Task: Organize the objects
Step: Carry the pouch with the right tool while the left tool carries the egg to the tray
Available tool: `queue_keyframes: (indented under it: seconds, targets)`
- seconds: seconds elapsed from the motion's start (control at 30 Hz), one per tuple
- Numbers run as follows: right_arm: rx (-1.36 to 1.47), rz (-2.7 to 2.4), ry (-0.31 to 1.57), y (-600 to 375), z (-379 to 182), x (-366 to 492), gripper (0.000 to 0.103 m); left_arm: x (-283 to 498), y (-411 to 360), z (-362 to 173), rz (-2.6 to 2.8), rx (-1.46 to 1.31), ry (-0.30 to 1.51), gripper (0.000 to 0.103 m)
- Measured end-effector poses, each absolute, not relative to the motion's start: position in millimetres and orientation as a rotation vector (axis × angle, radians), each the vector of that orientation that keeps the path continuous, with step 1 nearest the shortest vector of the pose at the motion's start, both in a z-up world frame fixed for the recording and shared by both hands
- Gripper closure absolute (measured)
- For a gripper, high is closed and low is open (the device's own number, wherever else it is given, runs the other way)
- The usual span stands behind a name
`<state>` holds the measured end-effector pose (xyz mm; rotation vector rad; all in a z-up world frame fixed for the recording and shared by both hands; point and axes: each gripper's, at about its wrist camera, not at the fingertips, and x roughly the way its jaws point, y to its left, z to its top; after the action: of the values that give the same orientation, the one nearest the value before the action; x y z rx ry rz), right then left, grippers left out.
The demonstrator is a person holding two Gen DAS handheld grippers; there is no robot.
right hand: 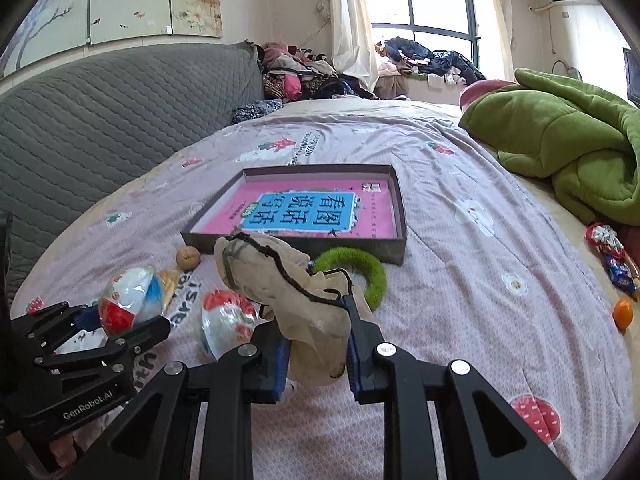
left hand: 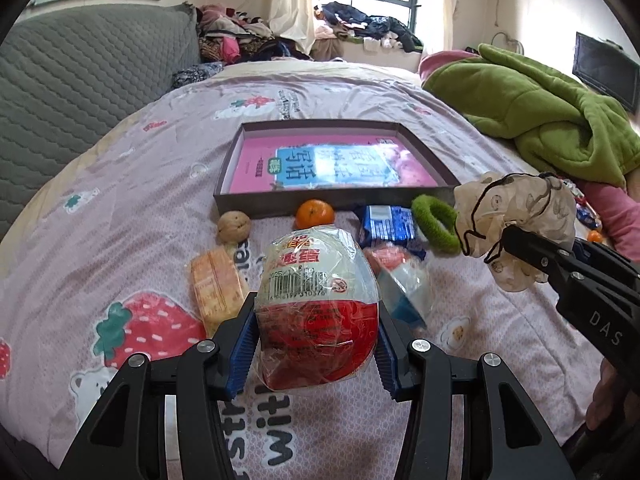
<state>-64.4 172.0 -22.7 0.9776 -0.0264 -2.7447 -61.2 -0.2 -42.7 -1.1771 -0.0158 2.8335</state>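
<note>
My left gripper (left hand: 316,320) is shut on a red-and-white egg-shaped toy (left hand: 312,264) in clear wrap, held off the pink bedspread. From the right wrist view this gripper (right hand: 120,320) and its egg (right hand: 128,304) show at the lower left. My right gripper (right hand: 312,320) is shut on a beige fabric scrunchie (right hand: 280,276) with a black cord, also lifted. In the left wrist view the right gripper (left hand: 520,248) and the scrunchie (left hand: 516,216) hang at the right. Behind them lies a shallow dark box (left hand: 256,200) (right hand: 384,250) holding a pink book.
On the bedspread lie a tangerine (left hand: 315,213), a walnut (left hand: 234,227), a blue packet (left hand: 386,222), a green hair ring (left hand: 434,220), a second wrapped egg (right hand: 228,320) and an orange wafer packet (left hand: 216,292). A green blanket (right hand: 568,148) is heaped at the right, a grey headboard (left hand: 80,80) at the left.
</note>
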Motion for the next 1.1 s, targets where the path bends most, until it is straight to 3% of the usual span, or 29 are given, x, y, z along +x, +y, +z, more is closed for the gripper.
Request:
queue_keyframes:
  seconds: [0.6, 1.1]
  targets:
    - [0.920, -2.801, -0.052, 169.7, 5.2, -131.7, 0.079, -137.1, -13.4, -13.4, 2.918, -1.109, 0.002, 0.050]
    - [0.985, -2.811, 0.072, 151.4, 3.8, -218.5, 0.079, -254.8, -16.7, -32.3, 2.799, -1.301, -0.034, 0.050]
